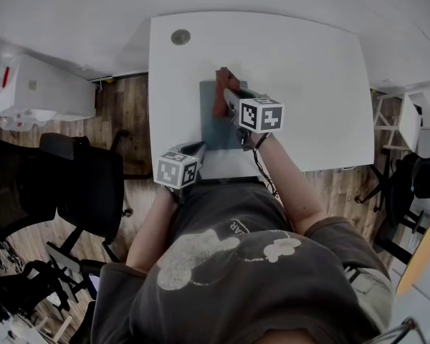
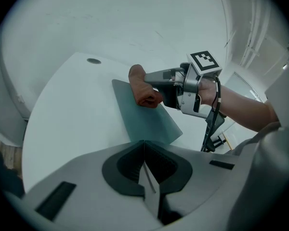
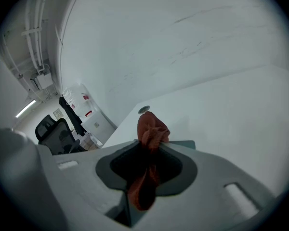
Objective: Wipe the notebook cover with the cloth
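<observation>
Right tool [image 3: 148, 150] clenched cloth [image 3: 152, 127] on notebook [image 1: 216, 129], centre frame; left tool [image 2: 143, 146] closed, empty; wiping seemingly midway, unfinished.

Right gripper [image 3: 145, 153] closed on a rust-red cloth [image 3: 153, 126].
The cloth's bunched end projects beyond the jaws, above a grey-green notebook [image 3: 185, 144] lying on a white table [image 3: 231, 105].
</observation>
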`<state>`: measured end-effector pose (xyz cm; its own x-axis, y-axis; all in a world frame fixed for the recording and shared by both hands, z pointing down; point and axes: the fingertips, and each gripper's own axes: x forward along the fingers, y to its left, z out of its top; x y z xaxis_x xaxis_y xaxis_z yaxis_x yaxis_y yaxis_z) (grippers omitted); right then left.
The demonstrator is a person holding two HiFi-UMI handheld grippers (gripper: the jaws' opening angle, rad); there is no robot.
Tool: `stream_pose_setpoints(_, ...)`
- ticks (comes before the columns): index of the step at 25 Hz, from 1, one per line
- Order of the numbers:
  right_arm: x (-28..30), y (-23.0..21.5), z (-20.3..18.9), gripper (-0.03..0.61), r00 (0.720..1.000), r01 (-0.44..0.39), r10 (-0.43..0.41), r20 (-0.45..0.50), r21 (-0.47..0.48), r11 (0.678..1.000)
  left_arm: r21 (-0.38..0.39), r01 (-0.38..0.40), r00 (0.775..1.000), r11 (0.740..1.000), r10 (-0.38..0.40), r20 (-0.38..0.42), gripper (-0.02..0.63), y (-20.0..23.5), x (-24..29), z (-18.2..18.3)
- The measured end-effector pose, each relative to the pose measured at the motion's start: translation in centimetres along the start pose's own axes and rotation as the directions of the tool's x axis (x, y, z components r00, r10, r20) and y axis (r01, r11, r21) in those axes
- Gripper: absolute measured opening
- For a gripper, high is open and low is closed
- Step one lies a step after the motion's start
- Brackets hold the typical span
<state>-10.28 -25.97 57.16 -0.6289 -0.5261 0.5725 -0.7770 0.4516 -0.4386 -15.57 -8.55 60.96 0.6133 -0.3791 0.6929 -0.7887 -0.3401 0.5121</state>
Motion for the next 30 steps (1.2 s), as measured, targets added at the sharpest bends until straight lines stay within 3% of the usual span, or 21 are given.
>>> stream_pose_setpoints(12,-3.1,-3.4,-0.6,0.089,0.999,0.039,-0.038,-0.021,0.013,0.999,-0.054,-0.032,0.998,0.998,0.035,0.052,-0.005,0.4,-0.3,-0.2)
stream_pose_setpoints(30,-5.8,-6.3,-0.7,0.089,0.995,0.092,-0.092,-0.03,0.007,0.996,-0.069,-0.046,0.994,0.997,0.052,0.093,-0.005,0.2,-0.6,-0.3)
